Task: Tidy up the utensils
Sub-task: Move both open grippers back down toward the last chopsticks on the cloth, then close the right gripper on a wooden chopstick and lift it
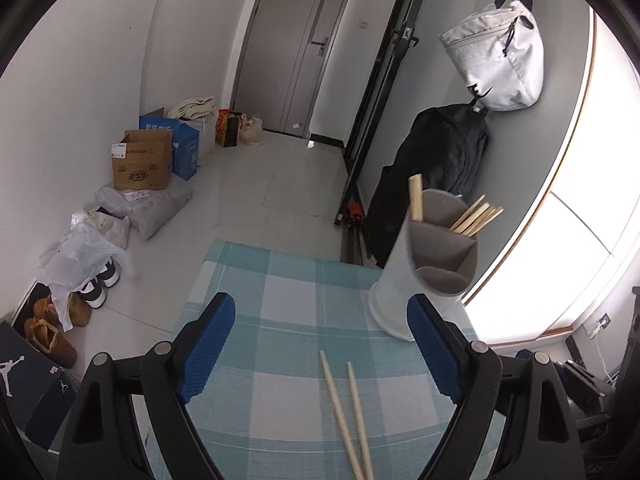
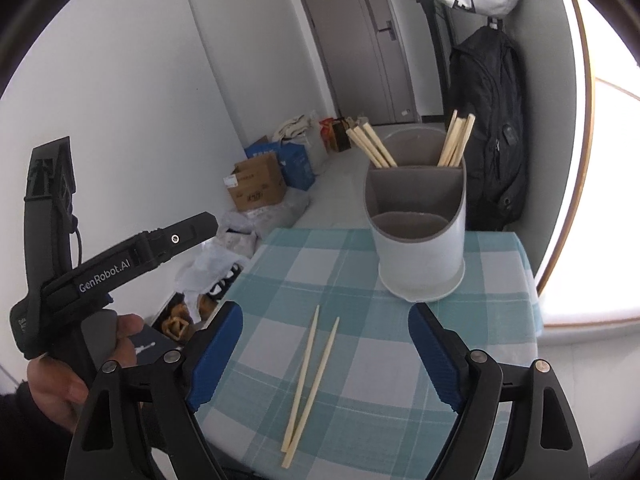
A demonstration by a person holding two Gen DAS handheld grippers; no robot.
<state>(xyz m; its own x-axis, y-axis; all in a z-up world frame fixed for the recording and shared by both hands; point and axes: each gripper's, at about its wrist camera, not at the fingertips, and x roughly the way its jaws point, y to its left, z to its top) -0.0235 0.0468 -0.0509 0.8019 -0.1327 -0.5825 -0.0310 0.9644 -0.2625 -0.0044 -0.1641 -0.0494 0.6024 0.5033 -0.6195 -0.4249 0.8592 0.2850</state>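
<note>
1. Room first: hallway-ish, grey door (image 2: 360,40) at the back, boxes (image 1: 140,164) and shoes (image 1: 96,284) along the left wall, black backpack (image 2: 486,128) hanging by a bright window.
2. Small table (image 2: 460,360) with a blue-white check cloth, nothing on it but the task stuff.
3. White holder (image 2: 418,224) standing upright at the far side of the table, split into compartments. Chopsticks already in the back ones; front compartment looks empty.
4. Two loose chopsticks (image 2: 310,380) lying on the cloth, near the holder but apart from it, almost touching at the near ends, tips pointing toward the holder.
5. Right gripper (image 2: 326,354) spread wide and empty, hovering with the pair roughly between its blue pads.
6. Left gripper (image 1: 322,344) also wide and empty, off to the left side, same pair showing below it.
7. Step, best guess: mostly done, last pair left to grab.
8. Next move probably needs dropping low, pinching across one or both sticks, then tilting upright over a compartment. Thin and round, so likely to roll or slip.
</note>
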